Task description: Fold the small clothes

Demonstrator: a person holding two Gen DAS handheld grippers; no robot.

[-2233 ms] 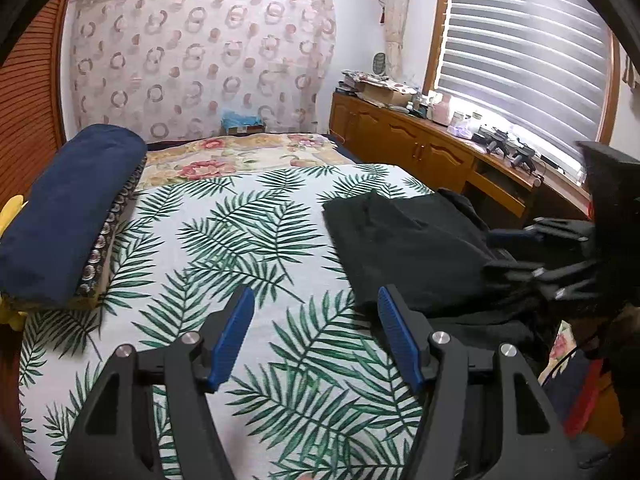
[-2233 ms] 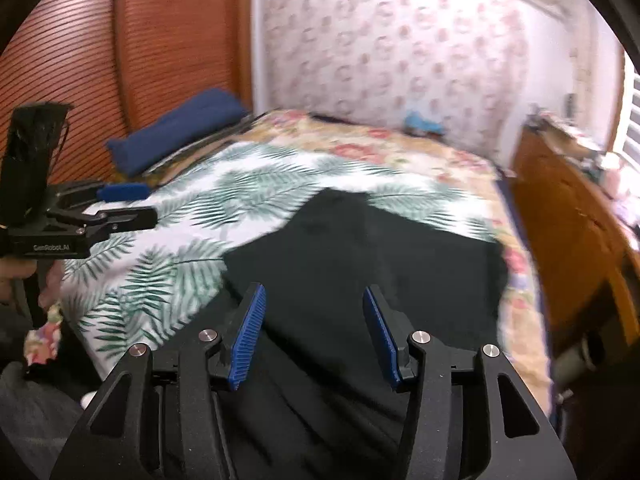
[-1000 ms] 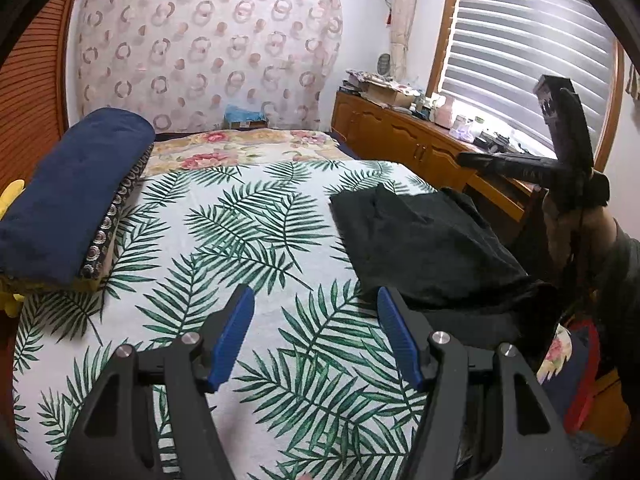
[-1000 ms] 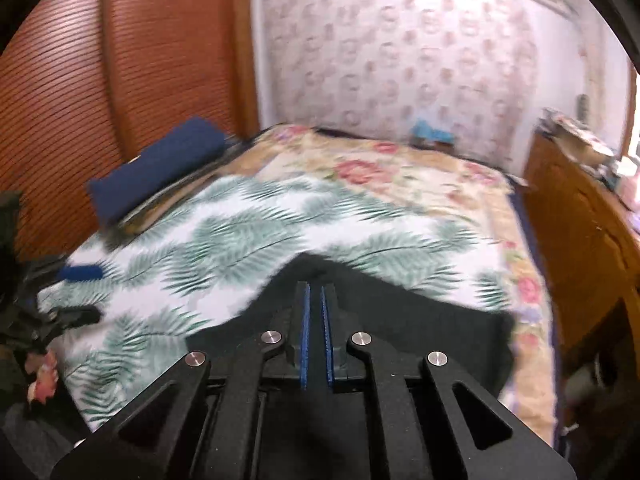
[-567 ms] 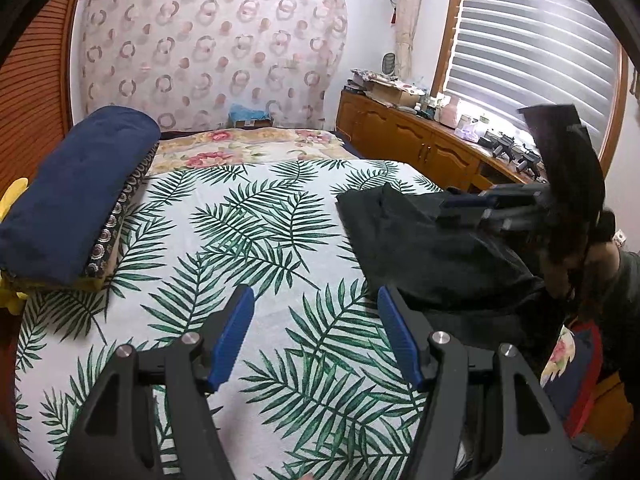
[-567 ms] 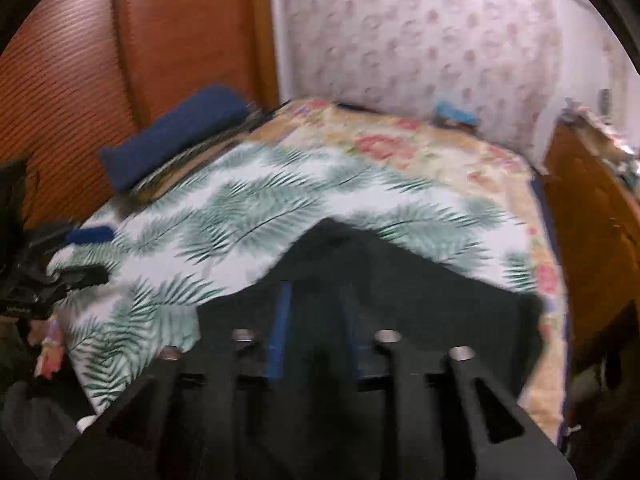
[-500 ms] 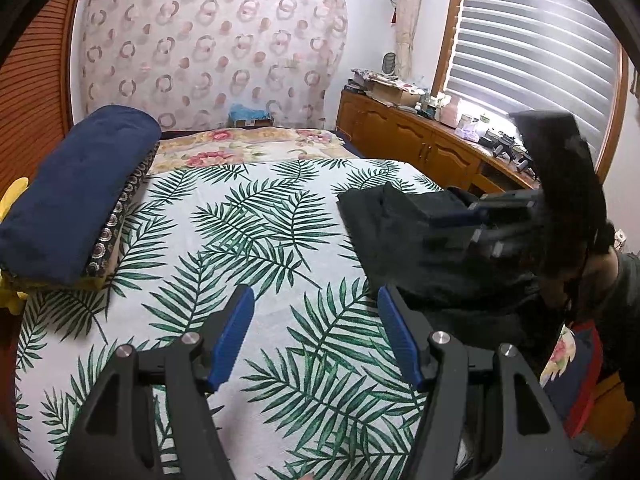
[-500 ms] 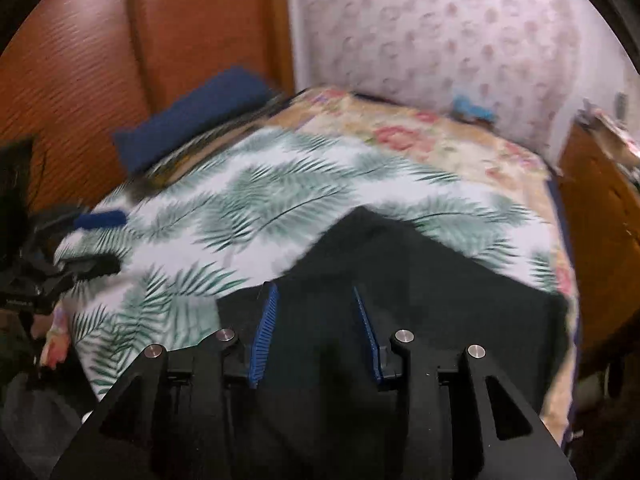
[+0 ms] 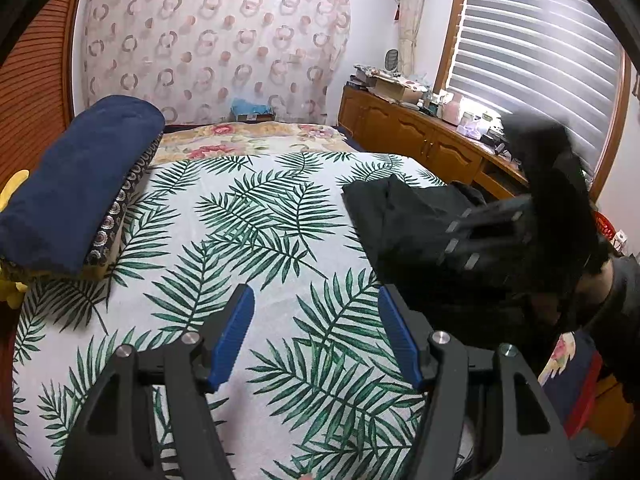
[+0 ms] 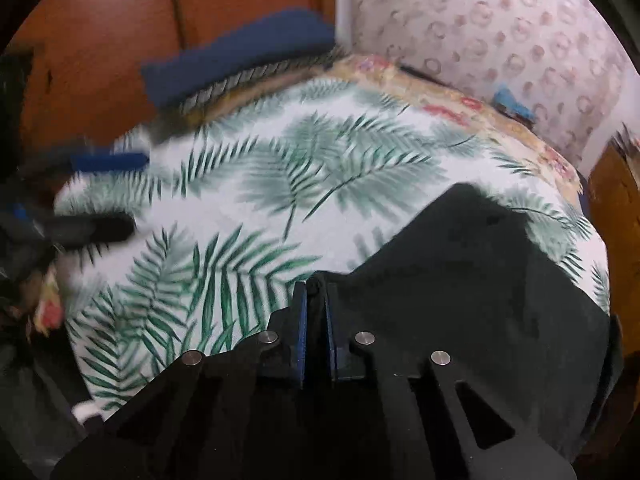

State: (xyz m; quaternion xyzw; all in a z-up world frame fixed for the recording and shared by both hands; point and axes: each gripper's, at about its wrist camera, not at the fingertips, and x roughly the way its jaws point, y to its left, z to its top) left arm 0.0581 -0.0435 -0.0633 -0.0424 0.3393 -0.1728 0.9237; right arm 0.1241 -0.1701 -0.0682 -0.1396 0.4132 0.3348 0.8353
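Observation:
A black garment [image 9: 408, 220] lies rumpled on the right side of the palm-leaf bedspread [image 9: 240, 220]. In the right wrist view the same garment [image 10: 480, 272] spreads from the middle to the right. My right gripper [image 10: 316, 286] is shut at the garment's near left edge, with a fold of black cloth pinched between the blue pads. The left wrist view shows that gripper [image 9: 500, 232] blurred over the cloth, held by a hand in a dark sleeve. My left gripper [image 9: 316, 300] hovers open above bare bedspread, left of the garment, with nothing between its fingers.
A navy rolled blanket [image 9: 80, 180] lies along the bed's left side. Wooden cabinets [image 9: 420, 140] with clutter run under the blinds at the right. A red basket [image 9: 604, 228] stands beyond the bed's right edge. A floral sheet covers the far end.
The right gripper came down from above the bed to the garment's edge, opened on the way, and shut again on the cloth. The left gripper has stayed put, still open.

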